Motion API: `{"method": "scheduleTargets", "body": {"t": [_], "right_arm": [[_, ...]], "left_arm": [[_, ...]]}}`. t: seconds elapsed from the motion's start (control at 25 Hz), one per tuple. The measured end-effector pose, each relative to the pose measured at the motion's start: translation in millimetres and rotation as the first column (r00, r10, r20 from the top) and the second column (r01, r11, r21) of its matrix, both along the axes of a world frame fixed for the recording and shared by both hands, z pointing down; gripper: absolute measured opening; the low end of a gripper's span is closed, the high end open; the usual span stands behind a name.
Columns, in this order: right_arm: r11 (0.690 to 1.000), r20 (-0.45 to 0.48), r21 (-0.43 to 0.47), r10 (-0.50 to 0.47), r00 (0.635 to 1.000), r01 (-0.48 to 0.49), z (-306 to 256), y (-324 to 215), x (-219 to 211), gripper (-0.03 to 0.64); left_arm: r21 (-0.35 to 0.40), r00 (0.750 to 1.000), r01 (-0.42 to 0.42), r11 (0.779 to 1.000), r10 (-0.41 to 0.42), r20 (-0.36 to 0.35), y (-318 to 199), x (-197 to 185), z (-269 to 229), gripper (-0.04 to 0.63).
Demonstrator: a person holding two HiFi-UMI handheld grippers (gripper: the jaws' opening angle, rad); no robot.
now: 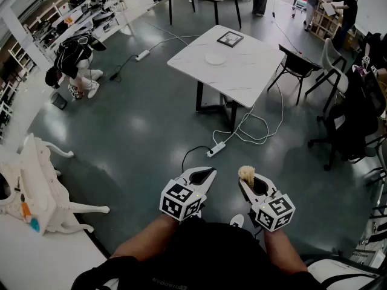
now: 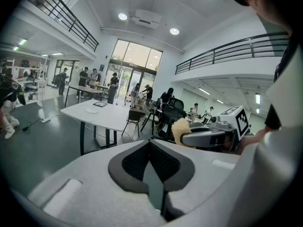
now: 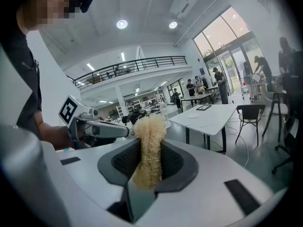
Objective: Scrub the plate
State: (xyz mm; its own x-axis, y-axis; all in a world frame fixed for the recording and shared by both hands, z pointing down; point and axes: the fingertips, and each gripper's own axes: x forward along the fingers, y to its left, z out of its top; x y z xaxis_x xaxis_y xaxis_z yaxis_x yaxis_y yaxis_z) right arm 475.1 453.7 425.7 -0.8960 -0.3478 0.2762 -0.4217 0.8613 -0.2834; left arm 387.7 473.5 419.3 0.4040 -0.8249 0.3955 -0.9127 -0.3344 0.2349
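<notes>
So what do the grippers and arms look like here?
Both the left gripper and right gripper have white moulded shells and dark grey textured jaw pads. Each carries a white cube with black square markers. No cables show. The person wears a black short-sleeved top, forearms bare.

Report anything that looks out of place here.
A power strip and its looping cable lie loose on the floor beside the white table. The right gripper clamps the fluffy scrubber, yet the plate sits far off on that table.

I see a fuzzy, fibrous tan scrubber (image 3: 150,126) between my right gripper's (image 3: 149,148) dark ribbed pads (image 3: 124,161); its shell is matt white plastic. The floor (image 1: 139,132) at mid-frame is glossy grey, and the table (image 1: 248,71) top is smooth white.
</notes>
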Motion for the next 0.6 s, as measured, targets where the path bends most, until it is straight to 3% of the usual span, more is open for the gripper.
{"method": "scheduleTargets", "body": {"t": [0.6], "right_arm": [[1.0, -0.002, 0.014, 0.011, 1.0, -0.011, -6, -4, -13, 0.103]], "left_arm": [[0.006, 1.0, -0.002, 1.0, 0.002, -0.006, -3, -11, -3, 0.008]]}}
